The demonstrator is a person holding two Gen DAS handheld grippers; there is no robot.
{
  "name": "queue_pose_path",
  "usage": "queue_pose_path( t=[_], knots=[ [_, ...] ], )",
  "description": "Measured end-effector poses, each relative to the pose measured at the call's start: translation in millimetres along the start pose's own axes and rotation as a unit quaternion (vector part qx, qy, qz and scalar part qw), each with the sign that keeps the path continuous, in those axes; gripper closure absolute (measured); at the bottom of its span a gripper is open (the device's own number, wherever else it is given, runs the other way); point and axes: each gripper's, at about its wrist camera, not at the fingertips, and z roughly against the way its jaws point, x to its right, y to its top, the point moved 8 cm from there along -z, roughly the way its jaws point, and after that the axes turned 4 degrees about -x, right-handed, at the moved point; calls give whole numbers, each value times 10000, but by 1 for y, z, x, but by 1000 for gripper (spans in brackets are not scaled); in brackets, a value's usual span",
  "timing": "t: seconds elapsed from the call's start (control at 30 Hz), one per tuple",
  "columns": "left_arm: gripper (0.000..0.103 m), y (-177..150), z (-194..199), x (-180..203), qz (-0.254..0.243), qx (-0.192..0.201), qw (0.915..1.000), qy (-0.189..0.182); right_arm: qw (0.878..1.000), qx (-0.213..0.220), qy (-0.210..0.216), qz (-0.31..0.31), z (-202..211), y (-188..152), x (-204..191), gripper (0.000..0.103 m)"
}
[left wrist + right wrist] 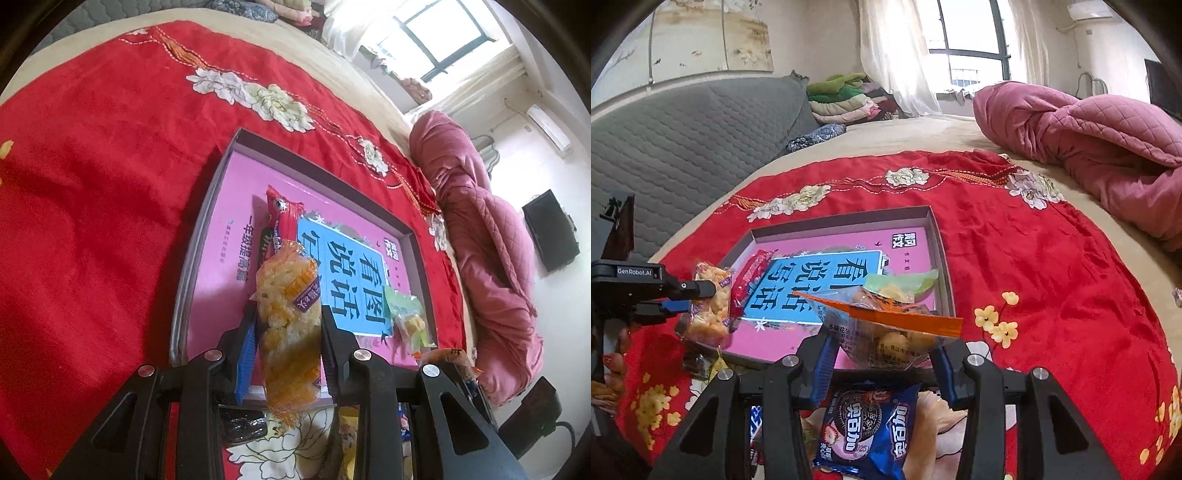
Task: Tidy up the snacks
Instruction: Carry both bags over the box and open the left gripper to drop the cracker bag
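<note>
Left wrist view: left gripper [286,334], fingers [334,328] clamped on a clear packet of yellow rice crackers [288,328], held above the near edge of a shallow box [199,236] with a pink printed bottom. Red snack packet [283,218] lying inside, just beyond the crackers; green-wrapped snack [404,314] at the box's right side. Box resting on a red flowered blanket [92,166] on a bed.

Right wrist view: right gripper [882,354], fingers [823,354] clamped on a clear bag of peanuts [886,343] with an orange top strip, over the box's near edge. Blue cookie packet [868,428] on the blanket below the gripper. Left gripper at far left, gripping the crackers.
</note>
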Motion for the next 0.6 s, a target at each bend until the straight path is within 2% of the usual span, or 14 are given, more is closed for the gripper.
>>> queue_pose_path(
  t=[0.3, 0.6],
  knots=[
    [68, 0, 0, -7, 87, -5, 9999, 146, 9995, -82, -223, 220, -14, -2, -1, 57],
    [68, 5, 2, -17, 158, 76, 9993, 330, 9997, -170, -183, 66, -16, -6, 5, 55]
  ],
)
